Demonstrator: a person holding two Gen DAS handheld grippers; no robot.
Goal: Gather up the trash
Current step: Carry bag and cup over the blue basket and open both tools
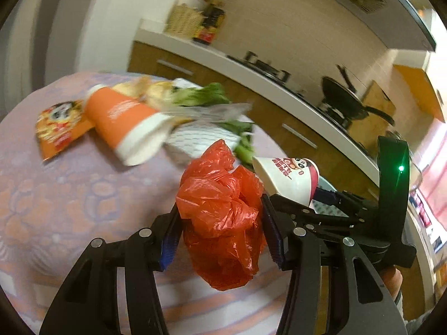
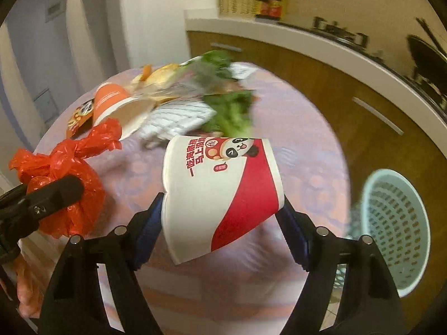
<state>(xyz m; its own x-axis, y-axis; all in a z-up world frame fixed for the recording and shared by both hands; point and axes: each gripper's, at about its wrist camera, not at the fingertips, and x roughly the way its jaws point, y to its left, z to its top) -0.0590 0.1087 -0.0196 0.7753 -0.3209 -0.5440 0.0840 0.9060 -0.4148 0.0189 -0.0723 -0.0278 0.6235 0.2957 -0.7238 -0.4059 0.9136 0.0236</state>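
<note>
With the left gripper point(image 1: 220, 231) clamped on the red plastic bag point(image 1: 223, 217) and the right gripper point(image 2: 223, 217) clamped on the panda paper bowl point(image 2: 220, 192), swing both steadily toward the pale mesh wastebasket point(image 2: 396, 231) at four o'clock, keeping squeeze gentle.

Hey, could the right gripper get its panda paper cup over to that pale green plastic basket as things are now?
Probably yes. The right gripper is clamped on the white and red panda paper cup, and the pale green perforated plastic basket stands open beside the table on its right, with nothing visible between them.
</note>
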